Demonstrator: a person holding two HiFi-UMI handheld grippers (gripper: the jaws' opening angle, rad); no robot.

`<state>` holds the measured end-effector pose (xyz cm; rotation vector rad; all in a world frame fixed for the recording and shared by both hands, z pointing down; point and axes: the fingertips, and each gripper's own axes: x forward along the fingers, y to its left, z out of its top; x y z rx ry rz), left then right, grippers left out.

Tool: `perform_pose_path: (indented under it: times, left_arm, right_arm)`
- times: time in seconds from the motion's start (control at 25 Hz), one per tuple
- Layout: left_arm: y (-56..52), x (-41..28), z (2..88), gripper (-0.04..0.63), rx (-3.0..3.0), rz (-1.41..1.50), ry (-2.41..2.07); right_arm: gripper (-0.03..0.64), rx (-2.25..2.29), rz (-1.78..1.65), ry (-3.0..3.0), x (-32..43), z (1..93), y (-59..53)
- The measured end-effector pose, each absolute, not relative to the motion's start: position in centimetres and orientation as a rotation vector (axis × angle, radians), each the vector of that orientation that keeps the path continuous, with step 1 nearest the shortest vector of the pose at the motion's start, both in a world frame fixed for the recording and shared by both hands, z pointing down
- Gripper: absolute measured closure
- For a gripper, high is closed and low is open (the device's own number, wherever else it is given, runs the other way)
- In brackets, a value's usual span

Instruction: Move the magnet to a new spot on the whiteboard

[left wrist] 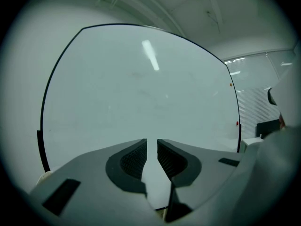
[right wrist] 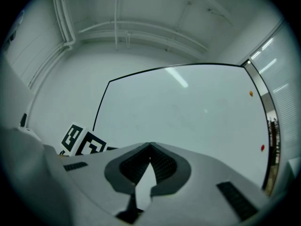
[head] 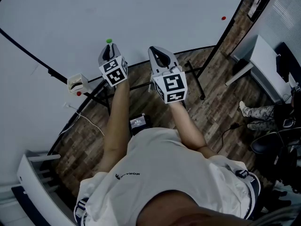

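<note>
The green magnet (head: pixel 109 41) sits near the whiteboard's (head: pixel 155 8) lower edge, just past your left gripper's (head: pixel 109 47) tips. Those jaws stand narrowly apart and empty. Your right gripper (head: pixel 159 54), jaws pressed together, is farther off.

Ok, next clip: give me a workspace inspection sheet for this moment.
Surface: whiteboard, blank.
Job's things: green magnet on the board, just past the left gripper; red magnet far to the right.
Clutter: white holder at the board's edge; black box on the floor.
Grippers: left gripper open, nothing between jaws; right gripper shut, empty.
Cables: white cable on the floor.
Surroundings: wood floor, white desk, another person's legs.
</note>
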<state>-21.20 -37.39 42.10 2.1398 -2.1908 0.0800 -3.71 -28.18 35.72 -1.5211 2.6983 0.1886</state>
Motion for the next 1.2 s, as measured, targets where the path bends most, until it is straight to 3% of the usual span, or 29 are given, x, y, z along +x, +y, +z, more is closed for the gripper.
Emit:
perform_pose_path:
  times: [1.2]
  left_arm:
    - [-29.8,-16.5,36.4,0.577,2.293,-0.069,-2.199]
  right_arm:
    - [0.603,-1.477,0.177,2.673,-3.7,34.7,-27.7]
